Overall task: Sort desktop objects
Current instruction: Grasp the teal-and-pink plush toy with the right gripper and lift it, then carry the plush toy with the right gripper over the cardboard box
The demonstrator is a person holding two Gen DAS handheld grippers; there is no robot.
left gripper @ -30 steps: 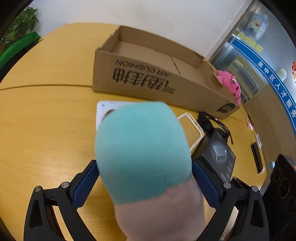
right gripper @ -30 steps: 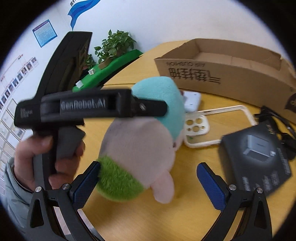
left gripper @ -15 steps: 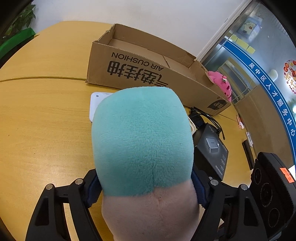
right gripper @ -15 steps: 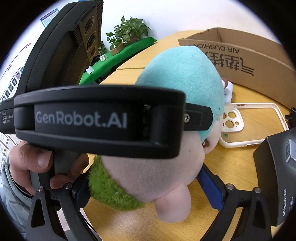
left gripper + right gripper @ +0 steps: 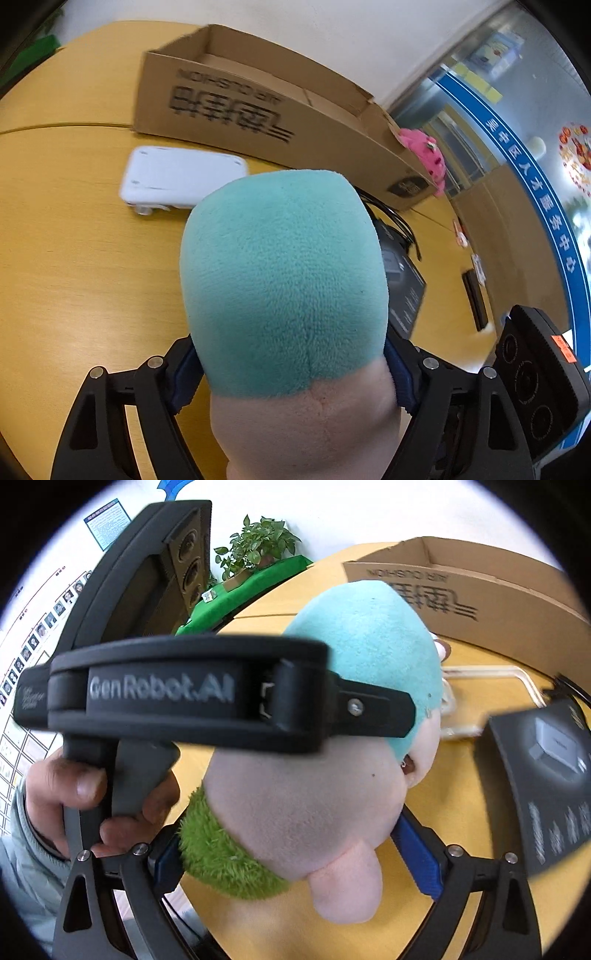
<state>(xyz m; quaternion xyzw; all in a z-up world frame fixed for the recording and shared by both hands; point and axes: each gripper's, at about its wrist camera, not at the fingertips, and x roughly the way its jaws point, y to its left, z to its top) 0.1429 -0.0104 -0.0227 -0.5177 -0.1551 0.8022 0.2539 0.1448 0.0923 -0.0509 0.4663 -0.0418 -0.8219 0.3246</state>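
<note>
A plush toy [image 5: 284,280] with a teal cap, pale pink head and green collar fills the left wrist view. My left gripper [image 5: 291,376] has its blue pads pressed on both sides of the head, though its jaws are opening slightly. In the right wrist view the same plush toy [image 5: 314,775] sits between the blue pads of my right gripper [image 5: 291,856], which stand wide around its collar and lower head without squeezing. A finger of the left gripper [image 5: 369,709] crosses the head there, held by a person's hand [image 5: 74,786].
An open cardboard box [image 5: 258,122] stands at the back of the yellow table [image 5: 74,258]. A white device [image 5: 181,177] lies in front of it. A black packaged box [image 5: 546,775], a white phone case [image 5: 491,672] and black cables [image 5: 399,229] lie to the right.
The left jaws narrowed from wide apart onto the toy's head. The right gripper came in close, and the toy now sits between its pads.
</note>
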